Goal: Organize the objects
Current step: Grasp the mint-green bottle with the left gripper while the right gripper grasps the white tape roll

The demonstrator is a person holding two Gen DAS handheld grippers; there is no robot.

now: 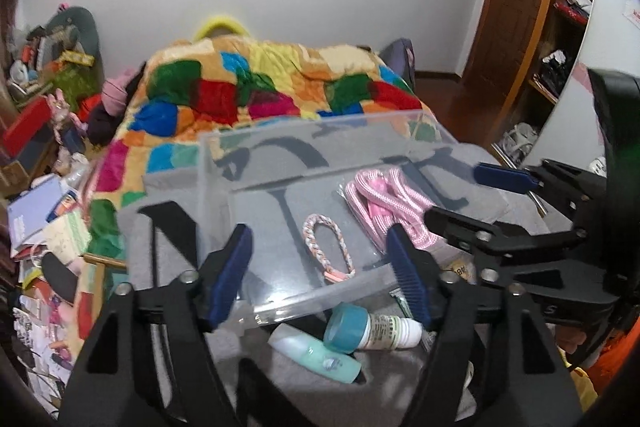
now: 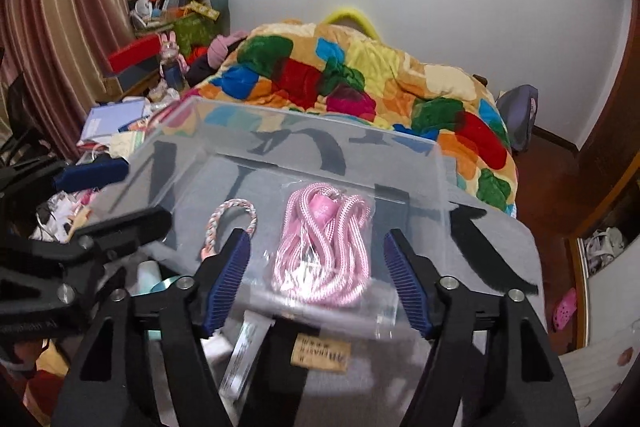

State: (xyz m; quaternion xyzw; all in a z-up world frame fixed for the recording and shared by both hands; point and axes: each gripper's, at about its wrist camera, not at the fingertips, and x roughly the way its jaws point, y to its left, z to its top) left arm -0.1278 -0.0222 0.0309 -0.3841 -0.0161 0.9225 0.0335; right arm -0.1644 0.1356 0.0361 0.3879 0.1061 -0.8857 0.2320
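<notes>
A clear plastic box [image 1: 224, 163] [image 2: 440, 171] stands on a grey cloth on the bed. Inside lie a bagged pink rope [image 1: 388, 203] [image 2: 324, 251] and a braided pastel bracelet [image 1: 328, 243] [image 2: 230, 219]. In front of the box lie a teal-capped white bottle [image 1: 368, 331] and a mint green tube [image 1: 320, 351]. A white tube [image 2: 244, 355] and a tan label [image 2: 320, 353] lie by the box's near wall. My left gripper [image 1: 324, 279] is open and empty above the box's near edge. My right gripper [image 2: 318, 283] is open and empty over the rope; it also shows in the left wrist view [image 1: 472, 199].
A patchwork quilt [image 1: 260, 91] [image 2: 360, 79] covers the bed behind the box. Cluttered books and papers [image 1: 44, 219] lie to the left. A wooden shelf [image 1: 560, 39] and door stand at the right. A striped curtain [image 2: 52, 27] hangs at the left.
</notes>
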